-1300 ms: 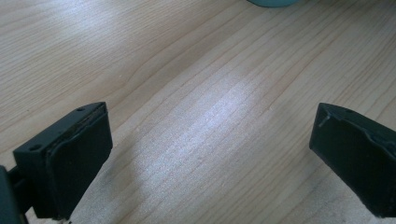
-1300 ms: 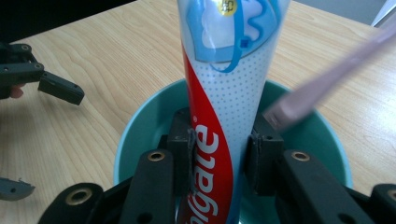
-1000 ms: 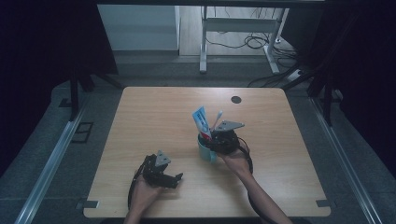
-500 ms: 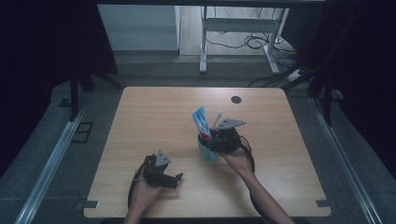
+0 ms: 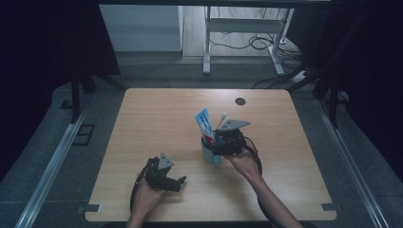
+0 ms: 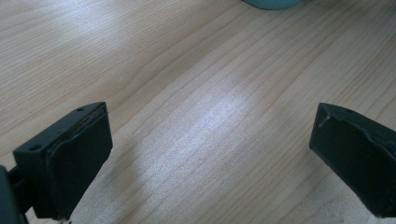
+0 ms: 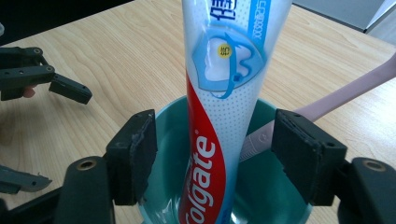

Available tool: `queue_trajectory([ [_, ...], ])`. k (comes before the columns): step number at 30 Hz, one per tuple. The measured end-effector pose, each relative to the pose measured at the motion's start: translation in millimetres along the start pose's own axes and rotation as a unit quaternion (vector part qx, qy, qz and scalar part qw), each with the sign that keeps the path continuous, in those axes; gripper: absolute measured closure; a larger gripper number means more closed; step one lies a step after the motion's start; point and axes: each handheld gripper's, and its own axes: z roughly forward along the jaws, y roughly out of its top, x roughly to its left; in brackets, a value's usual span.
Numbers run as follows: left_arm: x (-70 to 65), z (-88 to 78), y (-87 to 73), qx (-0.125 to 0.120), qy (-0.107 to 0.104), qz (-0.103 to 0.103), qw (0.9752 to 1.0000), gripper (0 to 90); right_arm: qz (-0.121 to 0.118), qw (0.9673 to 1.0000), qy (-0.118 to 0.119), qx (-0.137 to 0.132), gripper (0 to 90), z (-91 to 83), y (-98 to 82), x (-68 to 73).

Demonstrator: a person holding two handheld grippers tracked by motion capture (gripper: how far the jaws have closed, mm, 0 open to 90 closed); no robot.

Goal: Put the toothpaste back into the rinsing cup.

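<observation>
Toothpaste tube (image 7: pixel 219 116) upright in cup (image 7: pixel 163 140); right gripper (image 7: pixel 215 154) jaws just opened, clear of it

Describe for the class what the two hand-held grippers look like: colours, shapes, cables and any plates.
Both are black. The left gripper and right gripper each carry a grey three-cornered plate on top and trail a black cable. Up close, the right gripper's fingers are blocky black pads on arms with round screw holes; the left gripper's fingers are similar flat-faced blocks. The forearms are bare, with no sleeves in view.

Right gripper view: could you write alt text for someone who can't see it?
A toothpaste tube stands in a teal cup beside a pink toothbrush, between the open black jaws of the right tool, which have just been opening and don't touch it. Wooden table beyond.
</observation>
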Motion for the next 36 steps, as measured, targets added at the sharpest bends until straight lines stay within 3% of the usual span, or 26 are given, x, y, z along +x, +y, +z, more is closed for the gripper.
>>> queue_trajectory([
  [15,0.1,0.0,0.2,-0.001,0.0,0.001,1.0,0.0,-0.031,0.9994,0.008,0.014,13.9,-8.9,5.8,5.0],
  [36,0.7,-1.6,0.2,-0.005,0.0,-0.003,1.0,0.0,-0.024,0.9993,0.019,0.024,10.9,-31.5,7.8,5.8],
])
